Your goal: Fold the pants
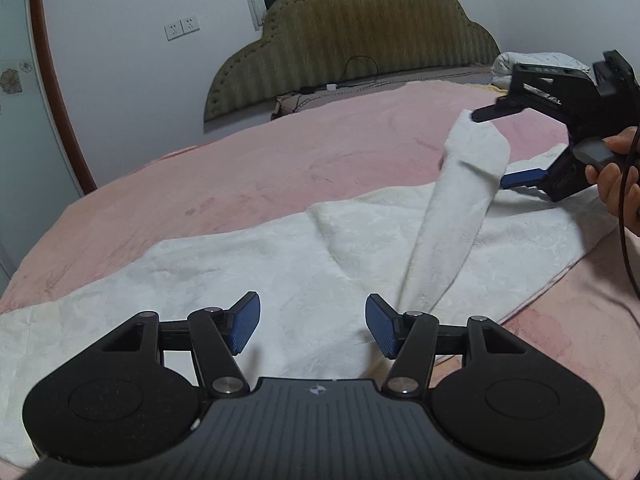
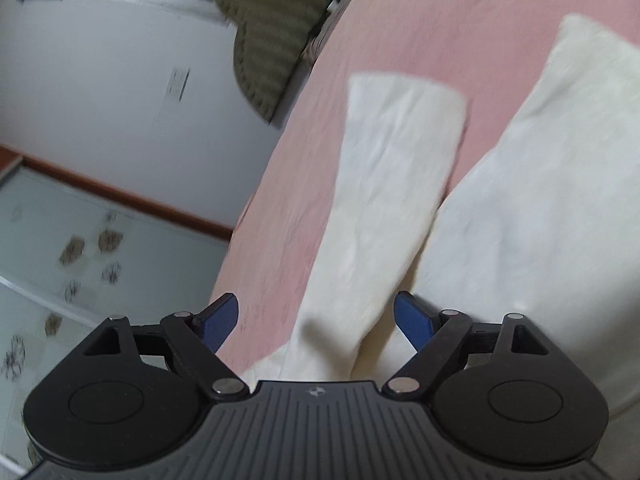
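On the pink bed (image 1: pixel 240 168), white pants (image 1: pixel 248 264) lie beneath the left hand-held gripper (image 1: pixel 313 326), spread apart; the right hand-held gripper (image 1: pixel 494 146) seemingly too.

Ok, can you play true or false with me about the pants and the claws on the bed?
1. The pants are white. True.
2. The bed cover is blue. False: it is pink.
3. The left claw is squeezed shut on the pants. False: it is open and holds nothing.
4. One pant leg rises off the bed up to the right claw. True.
5. The right claw is shut tight. False: its jaws stand wide apart, with the cloth between them.
6. A padded headboard stands behind the bed. True.
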A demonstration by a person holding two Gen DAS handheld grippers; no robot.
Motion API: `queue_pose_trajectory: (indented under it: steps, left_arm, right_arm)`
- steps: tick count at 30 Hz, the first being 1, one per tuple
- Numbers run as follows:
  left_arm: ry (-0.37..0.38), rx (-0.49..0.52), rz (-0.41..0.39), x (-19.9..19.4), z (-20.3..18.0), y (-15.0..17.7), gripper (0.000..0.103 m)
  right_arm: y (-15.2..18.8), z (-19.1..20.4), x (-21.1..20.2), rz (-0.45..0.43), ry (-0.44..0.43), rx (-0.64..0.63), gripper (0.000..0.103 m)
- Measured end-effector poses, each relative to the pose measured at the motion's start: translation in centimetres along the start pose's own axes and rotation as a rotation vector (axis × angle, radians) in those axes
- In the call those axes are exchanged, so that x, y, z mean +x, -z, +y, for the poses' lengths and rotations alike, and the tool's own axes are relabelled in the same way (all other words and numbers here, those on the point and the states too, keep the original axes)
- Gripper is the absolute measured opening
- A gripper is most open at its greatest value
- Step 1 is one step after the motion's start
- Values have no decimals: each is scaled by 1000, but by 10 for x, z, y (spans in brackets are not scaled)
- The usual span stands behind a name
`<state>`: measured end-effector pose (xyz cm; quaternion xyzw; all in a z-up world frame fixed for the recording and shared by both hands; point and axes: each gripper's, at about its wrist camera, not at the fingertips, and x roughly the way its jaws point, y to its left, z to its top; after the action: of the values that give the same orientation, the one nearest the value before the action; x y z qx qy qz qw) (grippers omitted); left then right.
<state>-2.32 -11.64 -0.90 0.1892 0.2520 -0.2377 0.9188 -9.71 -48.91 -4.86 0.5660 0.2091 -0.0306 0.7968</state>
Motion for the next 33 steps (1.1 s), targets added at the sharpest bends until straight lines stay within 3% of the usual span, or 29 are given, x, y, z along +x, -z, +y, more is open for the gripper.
queue_pose_trajectory:
  steps: [2, 7, 14, 19, 24, 27, 30, 32, 33]
  left_arm:
    - [6, -12, 10, 4, -1, -2, 63]
    - [3, -5, 1, 7, -5, -6, 63]
    - [-22, 52, -22, 9, -21, -9, 62]
    - [-28, 59, -67, 1, -22, -8, 65]
    - [-31, 46, -53, 5, -20, -8, 66]
    - [-32, 41, -60, 2, -20, -8, 67]
    - [-31, 43, -68, 0, -21, -8, 67]
    - [-35, 50, -75, -1, -23, -8, 66]
    - [-33, 55, -80, -2, -24, -8, 66]
  right_arm:
    - [2, 8, 6, 21, -1, -21, 88]
    - [-6, 19, 5, -37, -77, -18, 88]
    - [-15, 28, 20, -43, -89, -50, 88]
    - [-26, 29, 26, -97, 25, -107, 88]
    - [-43, 8, 29, -158, -10, -37, 88]
    - [-49, 1, 32, -188, 34, -43, 87]
    - [-52, 1, 39, -190, 92, -45, 57]
    - [-54, -3, 43, -181, 121, -38, 27]
    - [-54, -5, 43, -180, 123, -31, 23]
